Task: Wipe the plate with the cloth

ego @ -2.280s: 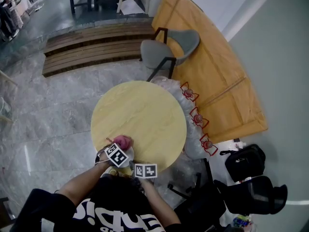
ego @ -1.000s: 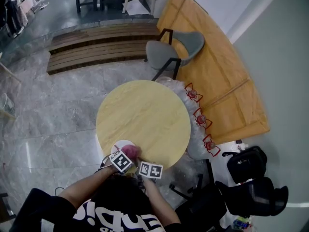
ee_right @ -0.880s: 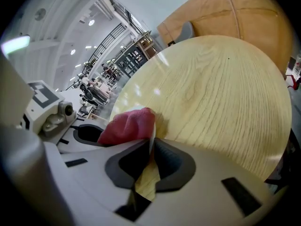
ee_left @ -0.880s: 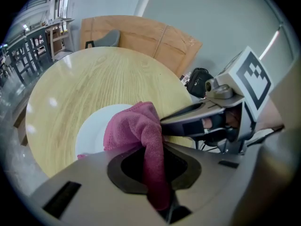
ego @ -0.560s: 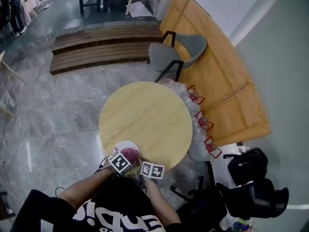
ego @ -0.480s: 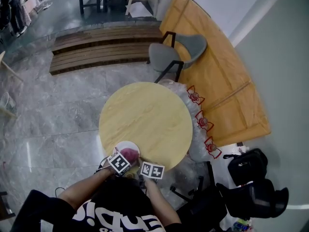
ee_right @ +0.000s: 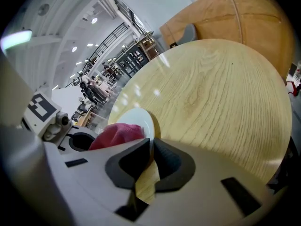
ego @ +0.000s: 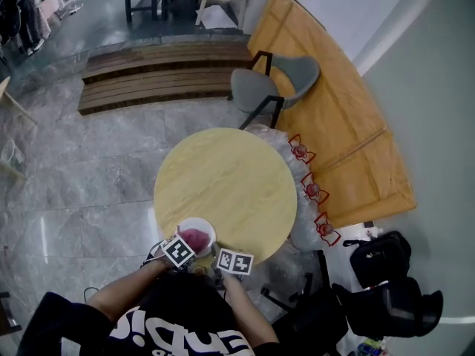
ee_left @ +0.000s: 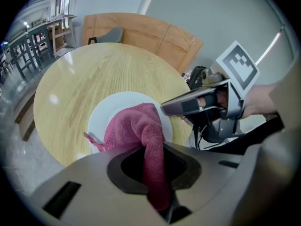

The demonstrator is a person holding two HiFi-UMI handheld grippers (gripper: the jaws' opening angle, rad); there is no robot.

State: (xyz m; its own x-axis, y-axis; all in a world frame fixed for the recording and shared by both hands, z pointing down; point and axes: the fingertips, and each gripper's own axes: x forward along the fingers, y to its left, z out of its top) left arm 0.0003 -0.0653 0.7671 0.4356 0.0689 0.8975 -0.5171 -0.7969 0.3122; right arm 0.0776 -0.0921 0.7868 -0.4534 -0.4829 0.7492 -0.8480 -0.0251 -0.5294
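Note:
A white plate [ego: 191, 224] lies near the front edge of the round yellow table [ego: 230, 176]. A pink cloth [ego: 194, 238] rests bunched on it. My left gripper [ego: 180, 249] is shut on the cloth [ee_left: 136, 126], which runs from between the jaws down onto the plate [ee_left: 106, 117]. My right gripper [ego: 231, 260] is shut on the plate's near right rim. In the right gripper view the thin white rim [ee_right: 146, 126] sits between the jaws, with the cloth [ee_right: 115, 134] just left of it. The right gripper [ee_left: 171, 111] reaches in from the right in the left gripper view.
A grey chair [ego: 276, 76] stands beyond the table. Clear plastic bags with red print [ego: 304, 180] lie against the table's right side, on an orange board [ego: 341, 132]. Wooden slats [ego: 159, 69] lie far left; black bags [ego: 378, 258] sit at right.
The cloth has slid over the plate toward its middle with the left gripper, leaving more of the white plate showing. The right gripper keeps its hold on the rim.

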